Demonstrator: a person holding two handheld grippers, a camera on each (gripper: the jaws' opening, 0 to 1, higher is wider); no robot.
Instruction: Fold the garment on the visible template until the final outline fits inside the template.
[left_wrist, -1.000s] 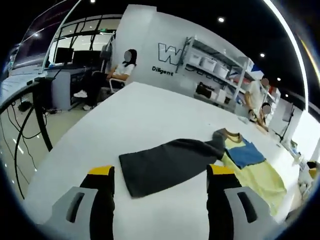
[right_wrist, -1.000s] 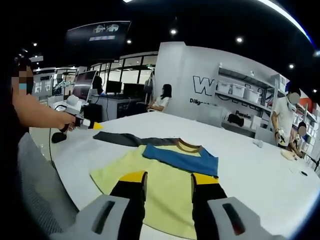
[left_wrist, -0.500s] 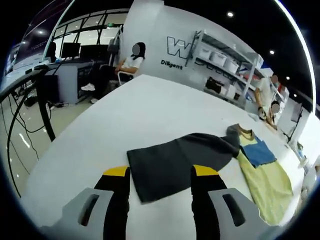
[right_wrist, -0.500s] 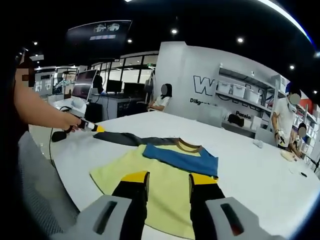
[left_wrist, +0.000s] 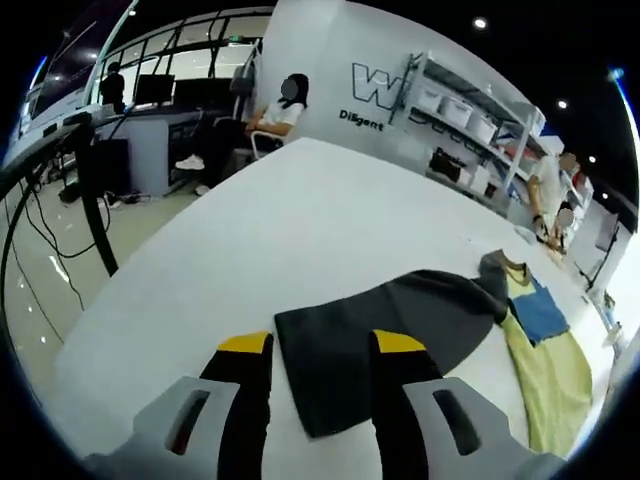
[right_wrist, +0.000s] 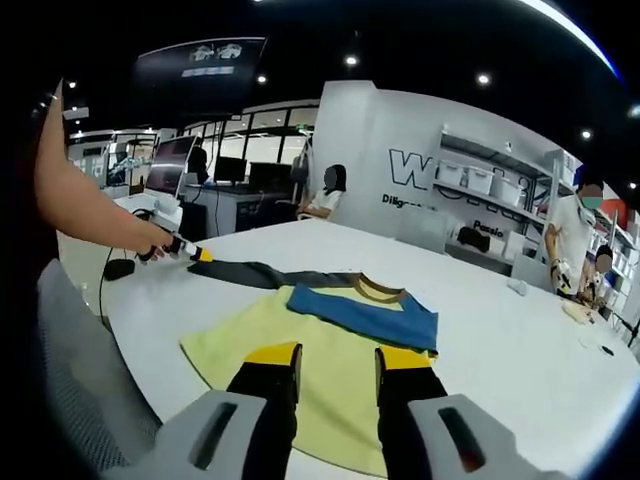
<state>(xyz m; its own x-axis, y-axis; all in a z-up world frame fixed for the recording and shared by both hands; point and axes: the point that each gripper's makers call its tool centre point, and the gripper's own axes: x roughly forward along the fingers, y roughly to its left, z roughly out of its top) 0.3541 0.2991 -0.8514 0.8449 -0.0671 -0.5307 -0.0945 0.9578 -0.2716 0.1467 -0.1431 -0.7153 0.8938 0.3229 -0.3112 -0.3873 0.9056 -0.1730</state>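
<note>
While both grippers hovered low, the white table (left_wrist: 300, 210) lay wide and bare under them, in a big room with dark ceiling and small round lamps. Behind it stood a white wall (right_wrist: 370, 150) with large letters, 1 shelf rack (left_wrist: 470, 120) with bins, and desks with monitors (right_wrist: 170, 165) at the far side. I counted 3 other people: 1 seated person (left_wrist: 270, 115) near the desks and 2 more standing by the far end of the table.

1 garment (right_wrist: 330, 340) lay flat on the table: a yellow body, a blue part folded over its chest, a brown collar, and 1 long dark sleeve (left_wrist: 390, 325) stretched out to the side. No template outline could be made out under it.

The left gripper (left_wrist: 322, 350) had its 2 jaws apart, one on each side of the sleeve end, not closed on it. The right gripper (right_wrist: 335, 357) was also released, jaws apart above the yellow hem. In the right gripper view, a hand (right_wrist: 150, 240) held the left gripper at the sleeve tip.
</note>
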